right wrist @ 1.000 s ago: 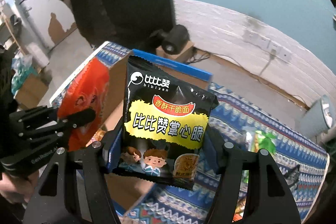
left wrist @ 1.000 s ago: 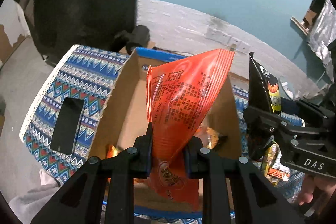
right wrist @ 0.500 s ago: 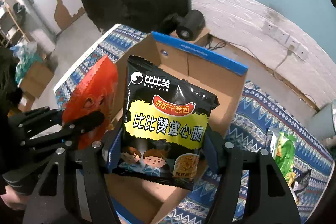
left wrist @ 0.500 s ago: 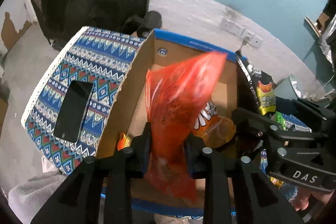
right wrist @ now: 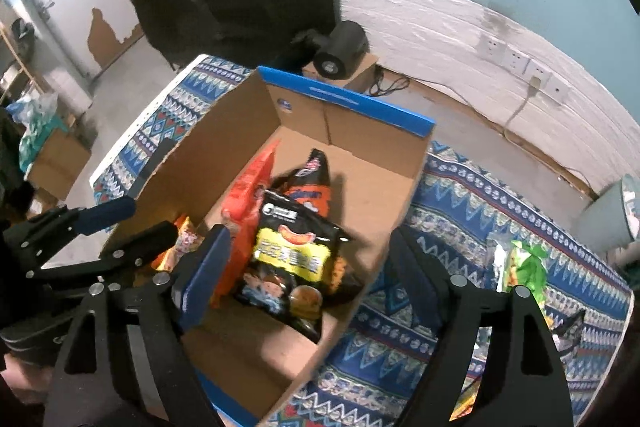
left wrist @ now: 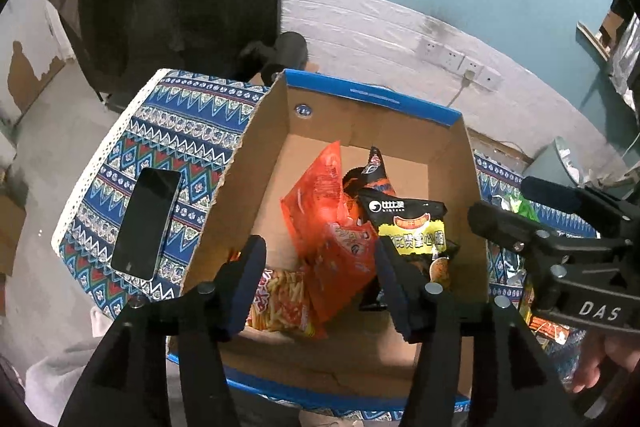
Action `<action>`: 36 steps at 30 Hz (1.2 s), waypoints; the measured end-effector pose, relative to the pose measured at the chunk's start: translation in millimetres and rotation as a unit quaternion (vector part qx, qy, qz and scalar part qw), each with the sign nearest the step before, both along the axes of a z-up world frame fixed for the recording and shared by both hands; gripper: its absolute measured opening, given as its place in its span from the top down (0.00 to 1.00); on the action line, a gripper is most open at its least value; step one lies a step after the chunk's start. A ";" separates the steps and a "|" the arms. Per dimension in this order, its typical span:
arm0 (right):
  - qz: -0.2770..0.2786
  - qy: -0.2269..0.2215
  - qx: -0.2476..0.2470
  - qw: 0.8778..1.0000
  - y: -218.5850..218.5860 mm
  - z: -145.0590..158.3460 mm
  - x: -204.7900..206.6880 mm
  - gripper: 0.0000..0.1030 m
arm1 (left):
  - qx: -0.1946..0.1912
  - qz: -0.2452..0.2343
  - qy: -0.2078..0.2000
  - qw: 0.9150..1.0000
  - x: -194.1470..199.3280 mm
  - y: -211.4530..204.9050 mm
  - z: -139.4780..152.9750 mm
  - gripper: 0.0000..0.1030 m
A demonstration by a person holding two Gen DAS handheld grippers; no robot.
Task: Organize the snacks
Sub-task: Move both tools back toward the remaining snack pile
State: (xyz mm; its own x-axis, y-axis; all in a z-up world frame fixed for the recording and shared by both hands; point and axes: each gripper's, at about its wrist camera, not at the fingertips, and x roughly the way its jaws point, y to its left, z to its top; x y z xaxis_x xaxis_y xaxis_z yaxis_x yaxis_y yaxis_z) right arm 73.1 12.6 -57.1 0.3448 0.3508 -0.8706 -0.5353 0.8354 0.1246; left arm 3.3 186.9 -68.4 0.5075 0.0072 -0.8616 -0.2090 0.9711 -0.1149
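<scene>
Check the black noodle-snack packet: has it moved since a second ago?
Yes. The black packet has left the right gripper, whose jaws now stand open, and lies down inside the cardboard box beside the orange bag.

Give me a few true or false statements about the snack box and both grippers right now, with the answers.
1. The left gripper is open. True.
2. The right gripper grips the black snack bag. False: it is open, and the bag lies in the cardboard box.
3. The orange snack bag is inside the box. True.
4. The phone lies in the box. False: it lies on the patterned cloth beside it.
</scene>
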 end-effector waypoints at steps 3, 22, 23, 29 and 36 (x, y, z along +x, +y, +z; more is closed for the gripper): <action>-0.008 -0.002 0.002 1.000 -11.0 3.8 -0.8 0.20 | 0.014 -0.008 -0.006 1.000 0.5 -11.1 4.8 0.37; -0.059 -0.010 -0.005 0.998 -97.8 16.2 -15.3 0.17 | 0.066 -0.078 -0.015 0.995 2.7 -87.5 25.9 0.31; -0.061 -0.010 -0.006 0.998 -101.5 16.2 -16.6 0.17 | 0.068 -0.082 -0.015 0.994 3.0 -92.1 26.4 0.29; -0.075 -0.009 -0.008 0.997 -127.6 13.8 -22.6 0.17 | 0.076 -0.107 -0.014 0.991 5.1 -116.3 26.3 0.27; -0.099 0.002 -0.012 0.995 -158.1 3.1 -24.8 0.17 | 0.065 -0.138 0.006 0.988 11.0 -150.6 19.6 0.27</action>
State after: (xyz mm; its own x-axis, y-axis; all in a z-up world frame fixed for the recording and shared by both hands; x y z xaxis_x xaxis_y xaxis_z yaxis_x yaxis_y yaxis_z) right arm 48.4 -145.5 -54.0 0.4021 0.2553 -0.8793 -0.3589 0.9274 0.1051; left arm 14.3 36.3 -48.8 0.4952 -0.0197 -0.8685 0.0662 0.9977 0.0151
